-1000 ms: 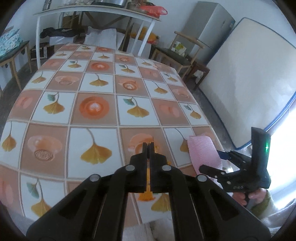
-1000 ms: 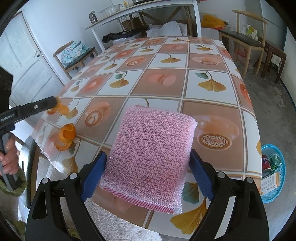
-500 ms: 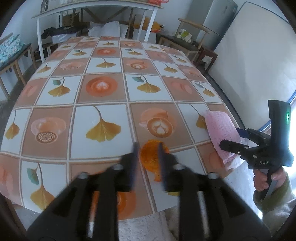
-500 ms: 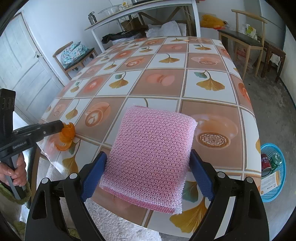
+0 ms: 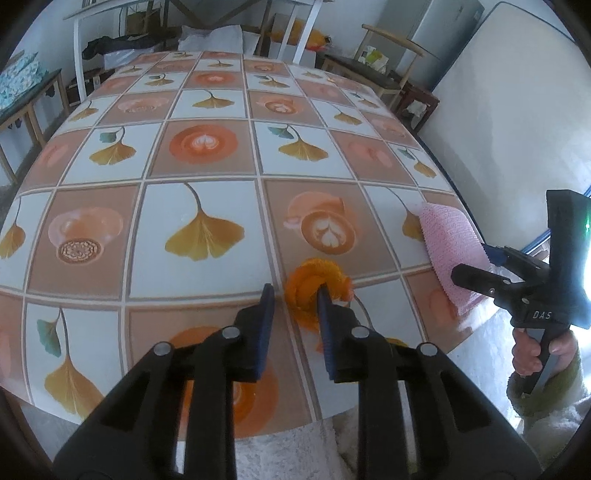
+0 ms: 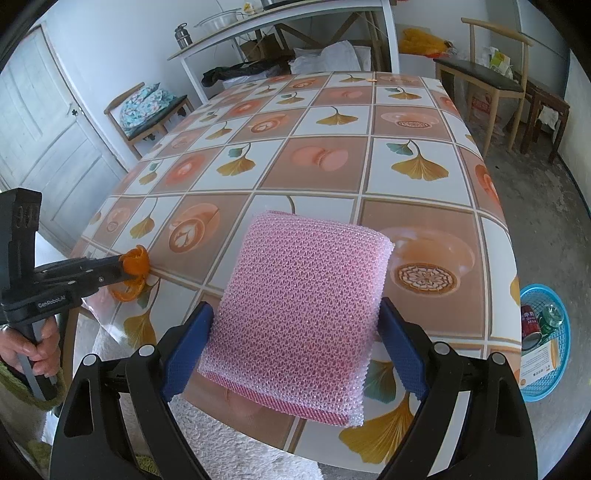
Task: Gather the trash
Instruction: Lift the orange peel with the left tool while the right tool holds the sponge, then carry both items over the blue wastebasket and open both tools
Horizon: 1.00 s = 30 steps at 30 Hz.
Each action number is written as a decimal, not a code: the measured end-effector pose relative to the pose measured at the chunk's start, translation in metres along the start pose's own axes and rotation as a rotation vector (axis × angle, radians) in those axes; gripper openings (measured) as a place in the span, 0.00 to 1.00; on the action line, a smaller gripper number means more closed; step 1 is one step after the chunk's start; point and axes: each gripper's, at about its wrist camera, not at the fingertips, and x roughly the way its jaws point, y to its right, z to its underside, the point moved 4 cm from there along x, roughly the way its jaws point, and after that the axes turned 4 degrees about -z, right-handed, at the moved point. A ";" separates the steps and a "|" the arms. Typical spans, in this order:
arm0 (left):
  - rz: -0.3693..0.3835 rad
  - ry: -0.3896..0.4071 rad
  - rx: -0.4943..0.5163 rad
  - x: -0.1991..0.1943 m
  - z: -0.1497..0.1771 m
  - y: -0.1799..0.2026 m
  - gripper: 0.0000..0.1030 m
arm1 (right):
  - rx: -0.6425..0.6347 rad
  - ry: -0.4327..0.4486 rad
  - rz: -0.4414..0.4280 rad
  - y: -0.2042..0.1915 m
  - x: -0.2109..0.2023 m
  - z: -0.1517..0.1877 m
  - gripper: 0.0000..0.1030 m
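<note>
1. Near the front edge of a table covered with a glossy checked oilcloth (image 5: 207,206) printed with ginkgo leaves and coffee cups lies a curled piece of orange peel (image 5: 314,284).
2. The left gripper (image 5: 295,295), black with blue pads, points down at the peel. Its jaws are slightly apart and closing. The right-hand fingertip (image 5: 323,295) sits against the peel, most of which lies just outside the gap; no firm pinch shows.
3. In the right wrist view the same peel (image 6: 135,260) appears at the left gripper's tip (image 6: 118,269), close to the table's near-left corner, with a second curl of peel lying just beneath it on the cloth.
4. The right gripper (image 6: 295,332) has its jaws spread wide and pressed on both sides of a thick pink mesh-textured scrubbing sponge (image 6: 299,306), which it holds tilted over the table's front edge.
5. From the left wrist view that sponge (image 5: 448,240) sits at the table's right front corner, with a person's hand (image 5: 532,350) in a green knitted cuff gripping the right tool's handle.
6. On the grey floor to the right of the table stands a round blue plastic basket (image 6: 563,380) holding drink cans and a flat carton.
7. Wooden chairs (image 6: 491,81) and a white side table (image 6: 280,33) stand beyond the far end.
</note>
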 end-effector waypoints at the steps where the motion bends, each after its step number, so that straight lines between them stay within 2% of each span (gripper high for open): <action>1: -0.001 0.000 0.000 0.001 0.000 0.000 0.17 | 0.002 0.001 -0.001 0.001 0.000 0.000 0.83; 2: -0.002 -0.002 -0.003 0.000 0.000 0.000 0.12 | 0.005 0.002 -0.002 0.001 0.000 0.000 0.83; 5: -0.014 0.003 0.000 0.000 -0.001 0.001 0.06 | 0.017 0.005 -0.003 0.003 0.000 0.000 0.83; 10: -0.038 0.021 -0.011 -0.007 -0.003 0.001 0.04 | 0.044 0.015 -0.017 0.009 -0.005 0.000 0.80; 17: -0.017 0.083 0.006 -0.032 -0.015 0.023 0.04 | 0.118 0.065 -0.068 0.023 -0.031 0.001 0.79; 21: 0.048 0.110 0.064 -0.038 -0.030 0.059 0.04 | 0.167 0.148 -0.079 0.039 -0.062 0.006 0.79; 24: 0.083 0.120 0.136 -0.038 -0.043 0.097 0.04 | 0.229 0.221 -0.049 0.067 -0.093 0.015 0.79; 28: 0.168 0.129 0.259 -0.029 -0.063 0.168 0.04 | 0.365 0.303 0.031 0.129 -0.138 0.042 0.79; 30: 0.220 0.098 0.306 -0.012 -0.074 0.210 0.04 | 0.453 0.325 0.075 0.164 -0.156 0.060 0.79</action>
